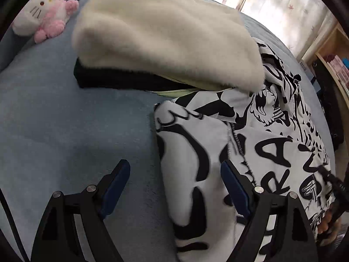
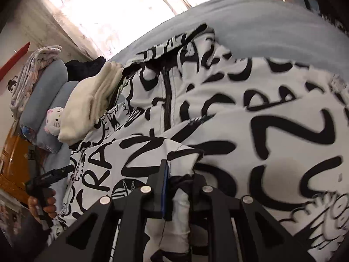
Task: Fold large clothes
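A large white garment with black graffiti print (image 1: 196, 144) lies spread on the blue bed. Its folded edge runs down between the fingers of my left gripper (image 1: 174, 166), which stands wide open just above it, and the blue pads touch no cloth. In the right wrist view the same garment (image 2: 240, 109) fills the frame. My right gripper (image 2: 181, 173) is shut on a bunched fold of it, and the cloth hides most of the right finger. The other gripper shows at the edge of each view: the right gripper (image 1: 331, 181) and the left gripper (image 2: 50, 174).
A folded cream fleece on a black garment (image 1: 163, 39) is stacked behind the printed garment. A pink and white cat plush (image 1: 45, 11) and blue pillows (image 2: 43, 83) sit at the bed's head. Bare blue sheet (image 1: 54, 120) lies left. A wooden shelf (image 1: 336, 65) stands beyond the bed.
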`<state>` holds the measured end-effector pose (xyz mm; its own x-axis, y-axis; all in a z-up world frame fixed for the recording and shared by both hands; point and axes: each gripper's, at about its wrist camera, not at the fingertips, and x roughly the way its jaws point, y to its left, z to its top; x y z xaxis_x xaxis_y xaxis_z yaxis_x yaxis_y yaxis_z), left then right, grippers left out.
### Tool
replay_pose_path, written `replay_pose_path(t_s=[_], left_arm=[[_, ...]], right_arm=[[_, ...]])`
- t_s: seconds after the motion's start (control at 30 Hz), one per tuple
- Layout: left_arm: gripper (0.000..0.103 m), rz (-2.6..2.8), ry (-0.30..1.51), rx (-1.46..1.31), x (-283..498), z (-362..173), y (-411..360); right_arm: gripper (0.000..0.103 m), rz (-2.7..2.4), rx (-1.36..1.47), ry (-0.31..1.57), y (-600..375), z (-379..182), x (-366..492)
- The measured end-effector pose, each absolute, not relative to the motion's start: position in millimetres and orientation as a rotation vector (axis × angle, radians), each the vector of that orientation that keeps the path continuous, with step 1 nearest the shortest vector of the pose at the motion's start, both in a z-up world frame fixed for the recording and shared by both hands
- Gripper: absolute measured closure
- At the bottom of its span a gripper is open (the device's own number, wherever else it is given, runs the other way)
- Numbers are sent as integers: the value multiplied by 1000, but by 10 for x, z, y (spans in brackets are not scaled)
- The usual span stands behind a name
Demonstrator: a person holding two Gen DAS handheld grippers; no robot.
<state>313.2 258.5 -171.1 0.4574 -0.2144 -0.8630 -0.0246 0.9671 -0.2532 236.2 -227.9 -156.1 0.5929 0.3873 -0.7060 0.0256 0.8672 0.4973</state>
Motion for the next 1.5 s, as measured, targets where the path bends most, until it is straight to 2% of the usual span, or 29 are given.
replay_pose_path(t_s=[0.1,0.13,0.17,0.2,0.33,0.47,0.53,0.7,0.77,0.8,0.83,0.93,1.0,1.07,1.17,1.37,1.5], left_arm=[[22,-134,1084,-249,3149,-1734,2560],[45,-142,1074,-245,3161,-1736,2544],[85,-141,1077,-235,3188,-1755,2525],[95,-120,1095,-231,3229,-1772,2520],[100,-76,1023,-171,3153,-1603,2496],[102,-74,850,-80,2953,-1209,2382],[102,-29,817,-6,2992,-1209,2354],[101,18,947,17,3145,-1653,2406],[99,18,938,47,3103,-1630,2372],[98,18,936,49,3072,-1571,2375],[92,6,951,35,3048,-1504,2385],[75,-24,972,0,2919,-1286,2410],[66,-53,959,1,2716,-1086,2432],[49,-76,951,4,2461,-933,2443],[38,-115,940,25,2014,-833,2405],[35,-117,1000,95,1329,-1146,2226],[35,-62,995,174,1239,-1346,2111]], right_arm=[[89,237,503,942,-2162,-1638,2401],[89,240,499,945,-2128,-1653,2412],[89,243,500,946,-2108,-1665,2421],[89,247,503,949,-2104,-1675,2425],[90,251,501,947,-2085,-1645,2423],[91,270,480,782,-2089,-1317,2257],[91,213,430,769,-2073,-1334,2296],[88,186,436,957,-2002,-1786,2537],[82,184,456,973,-2026,-1698,2516],[73,194,469,984,-2045,-1661,2506],[65,211,488,990,-2079,-1604,2468],[55,211,505,979,-2169,-1434,2300],[52,225,539,979,-2243,-1352,2136],[51,233,570,978,-2305,-1311,1978],[50,232,603,983,-2385,-1308,1732],[50,260,681,1021,-2398,-1451,1523],[50,275,704,1008,-2306,-1472,1617]])
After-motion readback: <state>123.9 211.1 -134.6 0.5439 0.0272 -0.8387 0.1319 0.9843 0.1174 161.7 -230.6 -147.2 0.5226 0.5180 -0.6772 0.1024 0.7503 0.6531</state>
